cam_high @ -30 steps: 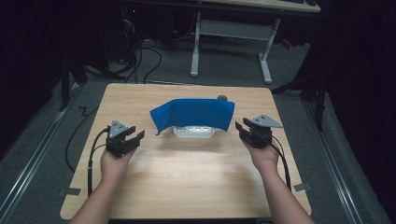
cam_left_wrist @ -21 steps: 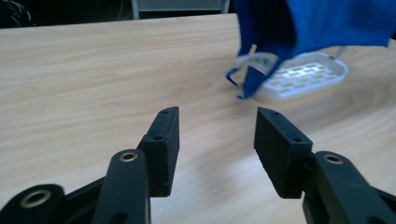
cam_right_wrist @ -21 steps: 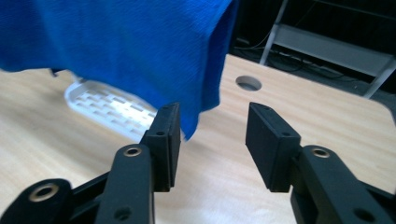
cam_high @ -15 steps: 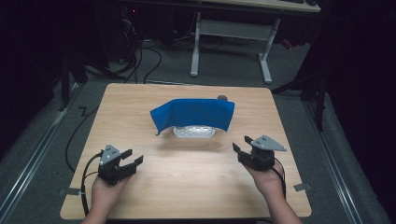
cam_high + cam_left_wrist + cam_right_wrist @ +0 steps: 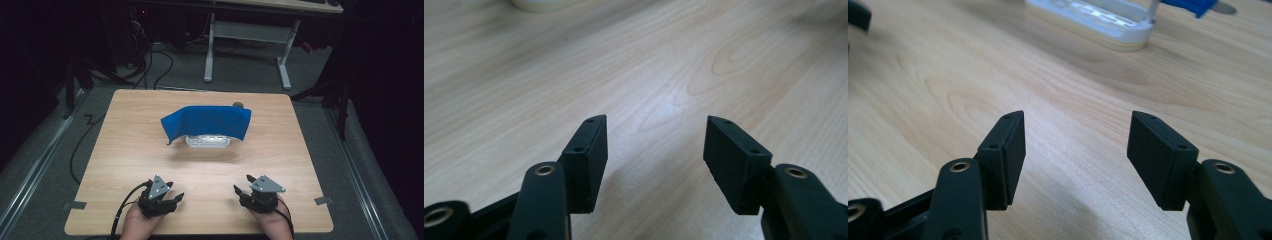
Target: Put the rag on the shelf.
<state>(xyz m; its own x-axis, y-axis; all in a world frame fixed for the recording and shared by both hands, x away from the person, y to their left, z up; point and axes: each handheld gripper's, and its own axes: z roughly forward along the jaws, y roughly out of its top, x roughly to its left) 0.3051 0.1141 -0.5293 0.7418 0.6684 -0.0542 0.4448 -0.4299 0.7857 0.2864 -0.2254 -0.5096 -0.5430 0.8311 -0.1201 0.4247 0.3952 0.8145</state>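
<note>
left gripper (image 5: 172, 199): near front edge of desk (image 5: 300, 165), left side; fingers (image 5: 589, 150) wide apart, just been opening, nothing between them.
right gripper (image 5: 241, 192): near front edge, right side; fingers (image 5: 1158, 150) wide apart, just been opening, empty.
blue cloth (image 5: 207, 121): draped over white basket (image 5: 207, 142), desk centre, well apart from both grippers.

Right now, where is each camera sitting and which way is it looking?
High view: above the near edge, facing forward and down on the table, blue cloth draped over a white tray; both hands, left tool and right tool.
Left gripper view: on the left tool, looking low across bare wood; its open jaws.
Right gripper view: on the right tool, facing the tray; its open jaws.
Shared: high and right gripper views both show tray and cloth.
</note>
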